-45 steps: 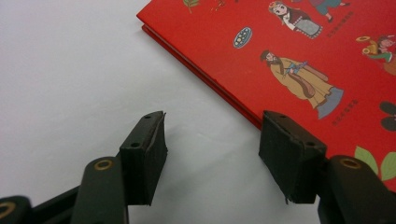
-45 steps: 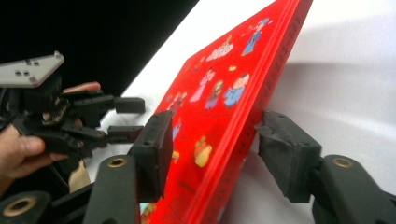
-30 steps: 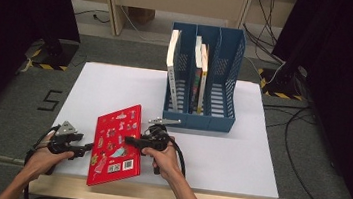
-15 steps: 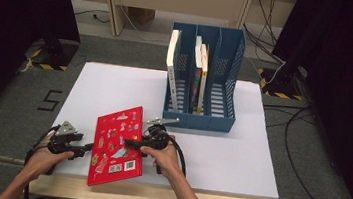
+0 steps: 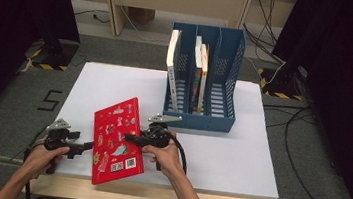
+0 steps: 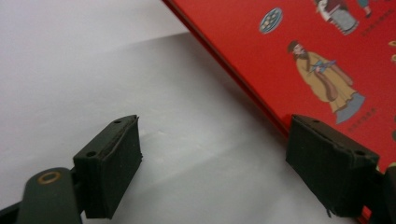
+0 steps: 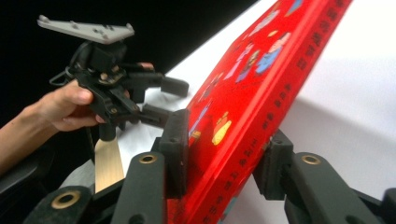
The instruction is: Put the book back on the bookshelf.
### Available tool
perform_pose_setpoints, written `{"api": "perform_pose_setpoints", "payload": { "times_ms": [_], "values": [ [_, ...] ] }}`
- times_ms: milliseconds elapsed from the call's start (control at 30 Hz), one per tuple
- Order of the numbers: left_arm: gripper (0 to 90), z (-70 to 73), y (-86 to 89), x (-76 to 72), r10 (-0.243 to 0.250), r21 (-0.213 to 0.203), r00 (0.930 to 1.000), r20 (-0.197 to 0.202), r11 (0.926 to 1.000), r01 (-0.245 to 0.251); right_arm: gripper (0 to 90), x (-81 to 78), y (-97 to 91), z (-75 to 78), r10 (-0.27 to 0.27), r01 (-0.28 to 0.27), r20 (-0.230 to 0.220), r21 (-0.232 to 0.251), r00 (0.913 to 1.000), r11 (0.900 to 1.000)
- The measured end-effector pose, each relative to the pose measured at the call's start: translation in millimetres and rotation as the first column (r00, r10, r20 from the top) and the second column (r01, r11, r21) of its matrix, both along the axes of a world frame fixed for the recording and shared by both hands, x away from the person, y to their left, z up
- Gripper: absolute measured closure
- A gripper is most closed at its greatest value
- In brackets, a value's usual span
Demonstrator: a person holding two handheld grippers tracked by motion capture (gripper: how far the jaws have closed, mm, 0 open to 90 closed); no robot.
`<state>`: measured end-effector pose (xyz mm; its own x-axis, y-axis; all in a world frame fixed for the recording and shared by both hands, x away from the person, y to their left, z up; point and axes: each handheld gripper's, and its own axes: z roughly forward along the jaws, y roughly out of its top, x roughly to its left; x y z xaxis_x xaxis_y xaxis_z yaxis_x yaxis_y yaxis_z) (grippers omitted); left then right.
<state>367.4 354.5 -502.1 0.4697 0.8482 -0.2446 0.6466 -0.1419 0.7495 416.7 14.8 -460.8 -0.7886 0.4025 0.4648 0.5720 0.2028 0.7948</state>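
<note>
My right hand-held gripper (image 7: 224, 154) clamped on red book (image 5: 115, 139), cover writing unreadable, left hand-held gripper (image 6: 233, 163) apart beside it, white surface (image 5: 239, 152).

On the table (image 5: 239, 152) we see a book (image 5: 115, 140) near the front edge, left of centre. Behind it and to the right stands a file rack (image 5: 203, 77) with books (image 5: 199, 74) upright inside. The left gripper (image 5: 86, 145) is just left of the book, the right gripper (image 5: 130, 137) on its right side.
</note>
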Motion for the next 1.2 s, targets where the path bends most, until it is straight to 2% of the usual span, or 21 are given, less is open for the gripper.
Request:
{"api": "perform_pose_setpoints", "payload": {
  "times_ms": [100, 200, 333, 433, 500, 567, 633, 700, 733, 767, 833, 867, 900, 933, 1000, 1100, 1167, 1200],
  "values": [
    [15.1, 0.0, 1.4, 0.3, 0.007, -0.005, 1.0000, -0.001, 1.0000, -0.007, 64.4, -2.4, -0.4, 6.9, -0.001, 0.001, 0.040, 0.005, 0.9992, 1.0000],
    [16.3, -0.3, 0.4, 0.0, 0.010, 0.013, 0.9999, 0.005, 0.9999, -0.010, 65.2, -4.1, -0.8, 11.3, -0.007, 0.006, 0.057, 0.011, 0.9983, 0.9999],
    [14.9, -0.7, -5.1, -1.5, -0.004, 0.080, 0.9997, 0.026, 0.9968, 0.002, 67.7, -6.5, -1.2, 17.4, -0.005, 0.002, 0.085, 0.045, 0.9964, 0.9990],
    [14.1, -0.8, -8.1, -1.8, -0.004, 0.101, 0.9995, 0.032, 0.9949, 0.001, 68.4, -10.6, 1.0, 24.7, 0.007, -0.014, 0.145, 0.052, 0.9894, 0.9985],
    [14.4, -0.5, -7.1, -1.7, -0.004, 0.095, 0.9996, 0.029, 0.9955, 0.002, 69.2, -13.2, 1.8, 28.9, 0.009, -0.022, 0.190, 0.064, 0.9817, 0.9977],
    [14.5, -0.5, -6.5, -1.5, -0.001, 0.085, 0.9997, 0.026, 0.9964, -0.001, 70.1, -15.1, 2.0, 32.3, 0.000, -0.020, 0.208, 0.093, 0.9781, 0.9955],
    [14.6, -0.5, -6.3, -1.4, -0.001, 0.083, 0.9997, 0.026, 0.9965, -0.001, 70.9, -17.4, 2.1, 36.4, -0.014, -0.012, 0.264, 0.097, 0.9645, 0.9953],
    [14.7, -0.6, -6.1, -1.4, 0.001, 0.080, 0.9997, 0.026, 0.9968, -0.003, 72.6, -17.9, 0.1, 40.0, -0.031, -0.005, 0.299, 0.120, 0.9537, 0.9928],
    [14.8, -0.6, -6.1, -1.4, 0.002, 0.077, 0.9996, 0.026, 0.9970, -0.004, 73.6, -18.0, -1.5, 41.2, -0.040, -0.003, 0.325, 0.131, 0.9450, 0.9913],
    [14.9, -0.6, -6.0, -1.3, 0.003, 0.077, 0.9997, 0.026, 0.9971, -0.005, 74.1, -19.2, -3.0, 42.7, -0.060, 0.011, 0.332, 0.145, 0.9415, 0.9893],
    [15.0, -0.6, -5.9, -1.3, 0.003, 0.076, 0.9996, 0.027, 0.9971, -0.005, 75.8, -18.8, -6.1, 46.8, -0.068, 0.012, 0.387, 0.145, 0.9196, 0.9894],
    [15.2, -0.6, -5.9, -1.3, 0.003, 0.077, 0.9996, 0.027, 0.9970, -0.006, 76.9, -18.3, -8.1, 47.5, -0.078, 0.013, 0.385, 0.168, 0.9195, 0.9857],
    [15.3, -0.6, -5.9, -1.3, 0.003, 0.078, 0.9996, 0.028, 0.9969, -0.005, 76.6, -18.6, -9.5, 48.7, -0.081, 0.014, 0.397, 0.170, 0.9143, 0.9853],
    [15.3, -0.6, -5.9, -1.3, 0.003, 0.079, 0.9996, 0.028, 0.9969, -0.005, 76.4, -18.7, -10.3, 50.1, -0.074, 0.007, 0.430, 0.155, 0.8998, 0.9879],
    [15.5, -0.6, -5.7, -1.4, 0.002, 0.079, 0.9996, 0.029, 0.9969, -0.005, 76.4, -19.2, -11.7, 51.3, -0.061, -0.004, 0.447, 0.143, 0.8923, 0.9898],
    [16.0, -0.6, -5.2, -1.6, -0.003, 0.087, 0.9996, 0.030, 0.9962, 0.001, 76.1, -22.1, -16.3, 51.0, -0.036, -0.025, 0.457, 0.127, 0.8885, 0.9916],
    [15.9, -0.9, -6.0, -1.8, -0.003, 0.091, 0.9994, 0.033, 0.9959, 0.000, 76.0, -26.4, -22.1, 51.4, -0.019, -0.034, 0.476, 0.101, 0.8793, 0.9943],
    [15.8, -0.9, -6.4, -1.9, -0.005, 0.096, 0.9994, 0.034, 0.9954, 0.002, 76.0, -28.7, -25.7, 50.7, -0.016, -0.034, 0.465, 0.098, 0.8850, 0.9946]
  ]
}}
